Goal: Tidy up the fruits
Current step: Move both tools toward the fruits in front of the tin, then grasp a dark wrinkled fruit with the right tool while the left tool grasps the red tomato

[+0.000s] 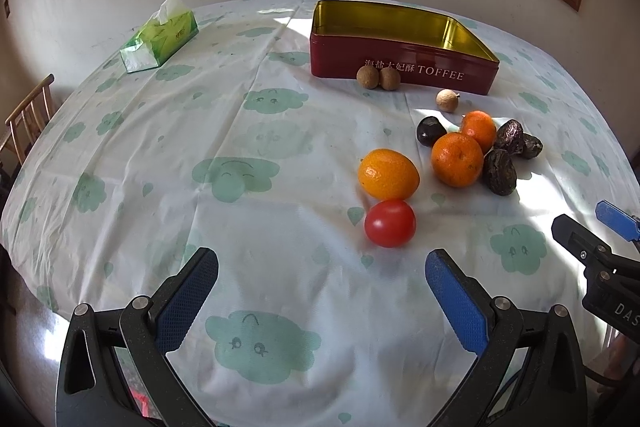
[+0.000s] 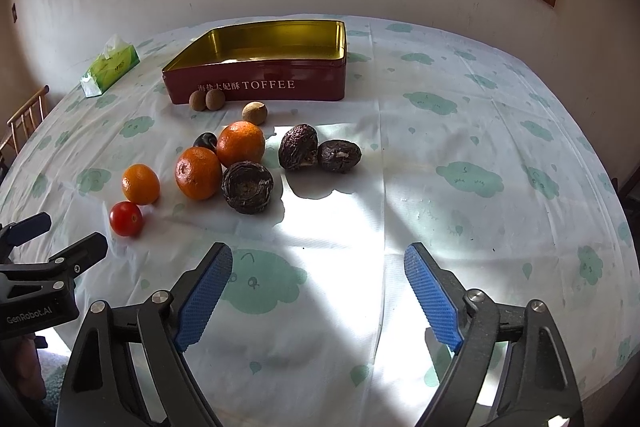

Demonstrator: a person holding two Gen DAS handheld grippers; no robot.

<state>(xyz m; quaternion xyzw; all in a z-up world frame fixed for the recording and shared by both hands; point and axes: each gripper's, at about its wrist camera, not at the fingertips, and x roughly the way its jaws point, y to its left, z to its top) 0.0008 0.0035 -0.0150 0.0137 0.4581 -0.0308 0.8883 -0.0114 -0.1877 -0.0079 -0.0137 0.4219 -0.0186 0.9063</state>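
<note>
1. Blue-padded left gripper [image 1: 322, 291] is nearest, jaws spread wide, nothing between them, above the cloud-print tablecloth [image 1: 248, 219].
2. Right gripper [image 2: 318, 291] likewise gapes wide and holds nothing, over a sunlit patch of cloth.
3. Cherry tomato [image 1: 389, 223] lies just ahead of the left gripper, touching or almost touching a small orange [image 1: 388, 173] behind it.
4. Two larger oranges [image 1: 457, 159] sit together further right; a dark plum [image 1: 430, 131] sits behind them.
5. Three wrinkled dark fruits [image 2: 247, 187] flank the oranges; two of them touch each other.
6. Three brown longans [image 2: 254, 113] lie near the tin's front wall, two as a pair.
7. Red toffee tin [image 2: 280, 87], lidless, gold interior, holds no fruit.
8. Green tissue pack [image 1: 160, 35] sits far left.
</note>
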